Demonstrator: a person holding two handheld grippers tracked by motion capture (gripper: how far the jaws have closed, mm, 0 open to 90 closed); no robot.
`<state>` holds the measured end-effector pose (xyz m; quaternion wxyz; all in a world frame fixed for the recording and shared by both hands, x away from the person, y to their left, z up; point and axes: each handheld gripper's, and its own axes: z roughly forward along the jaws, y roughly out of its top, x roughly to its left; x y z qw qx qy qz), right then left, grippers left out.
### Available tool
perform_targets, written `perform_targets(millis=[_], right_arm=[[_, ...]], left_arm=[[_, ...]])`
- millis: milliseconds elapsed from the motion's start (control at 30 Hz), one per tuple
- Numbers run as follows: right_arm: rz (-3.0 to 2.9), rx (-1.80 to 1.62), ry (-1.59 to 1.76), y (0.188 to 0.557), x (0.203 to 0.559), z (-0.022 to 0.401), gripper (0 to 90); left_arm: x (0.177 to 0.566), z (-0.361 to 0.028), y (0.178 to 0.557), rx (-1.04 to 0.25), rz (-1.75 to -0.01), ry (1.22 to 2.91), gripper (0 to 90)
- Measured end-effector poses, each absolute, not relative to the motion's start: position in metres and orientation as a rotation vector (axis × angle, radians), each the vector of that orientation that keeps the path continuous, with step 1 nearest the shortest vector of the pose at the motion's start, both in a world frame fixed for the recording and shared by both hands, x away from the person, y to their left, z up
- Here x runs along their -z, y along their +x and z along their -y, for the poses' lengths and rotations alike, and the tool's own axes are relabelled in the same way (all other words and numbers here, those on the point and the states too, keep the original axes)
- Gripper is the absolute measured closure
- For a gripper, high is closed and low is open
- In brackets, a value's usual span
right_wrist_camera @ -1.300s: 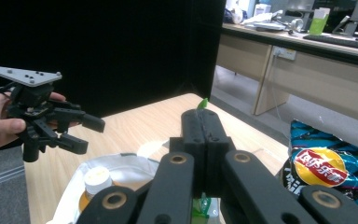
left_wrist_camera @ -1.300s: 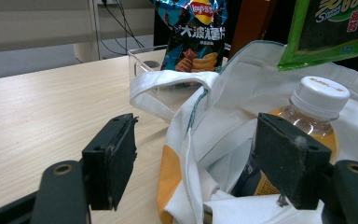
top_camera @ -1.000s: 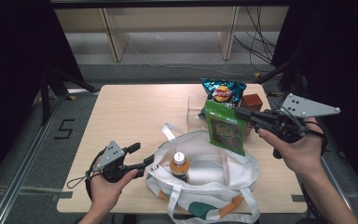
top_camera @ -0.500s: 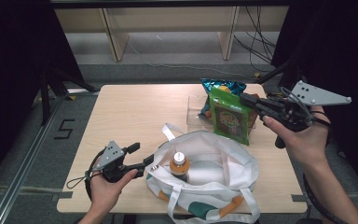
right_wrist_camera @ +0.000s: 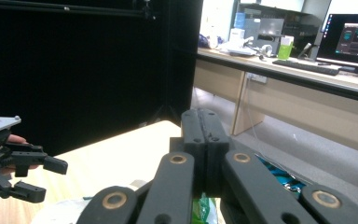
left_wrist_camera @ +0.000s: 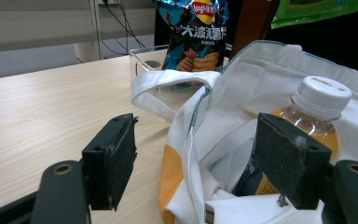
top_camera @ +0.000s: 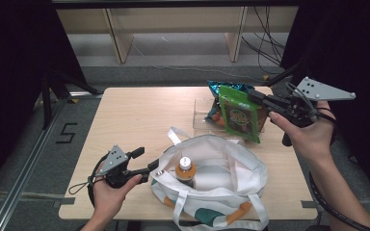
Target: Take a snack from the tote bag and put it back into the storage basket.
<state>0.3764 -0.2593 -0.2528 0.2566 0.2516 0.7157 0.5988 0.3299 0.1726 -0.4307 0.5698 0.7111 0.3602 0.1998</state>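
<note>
My right gripper (top_camera: pixel 252 96) is shut on the top edge of a green snack bag (top_camera: pixel 241 115), which hangs in the air over the clear plastic box (top_camera: pixel 201 114). In the right gripper view the jaws (right_wrist_camera: pixel 204 140) are pressed together, and a sliver of the green bag (right_wrist_camera: pixel 204 206) shows below them. A white tote bag (top_camera: pixel 226 166) lies open at the table's near side with an orange-drink bottle (top_camera: pixel 185 169) upright inside. My left gripper (top_camera: pixel 145 161) is open at the tote's left rim. Its jaws (left_wrist_camera: pixel 200 154) straddle the tote's cloth (left_wrist_camera: pixel 223 93) without pressing it, beside the bottle (left_wrist_camera: pixel 317 107).
A blue chips bag (top_camera: pixel 220 88) stands in the clear box (left_wrist_camera: pixel 144 56) at the far right of the wooden table (top_camera: pixel 139 110). A brown object (left_wrist_camera: pixel 256 23) stands beside the chips bag (left_wrist_camera: pixel 196 32). Open floor and shelving lie beyond the table.
The right gripper has carried the green snack bag slightly up and away from the tote, toward the clear box. The left gripper has stayed at the tote's rim.
</note>
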Motion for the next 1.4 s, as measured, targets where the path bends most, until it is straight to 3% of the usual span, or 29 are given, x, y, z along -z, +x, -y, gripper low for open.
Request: perform_targets(millis=[1400], right_arm=[[-1.916, -1.564, 0.76, 0.415, 0.265, 0.26, 90.0]], left_arm=[[0.431, -0.173, 0.33, -0.47, -0.846, 1.669, 29.0]])
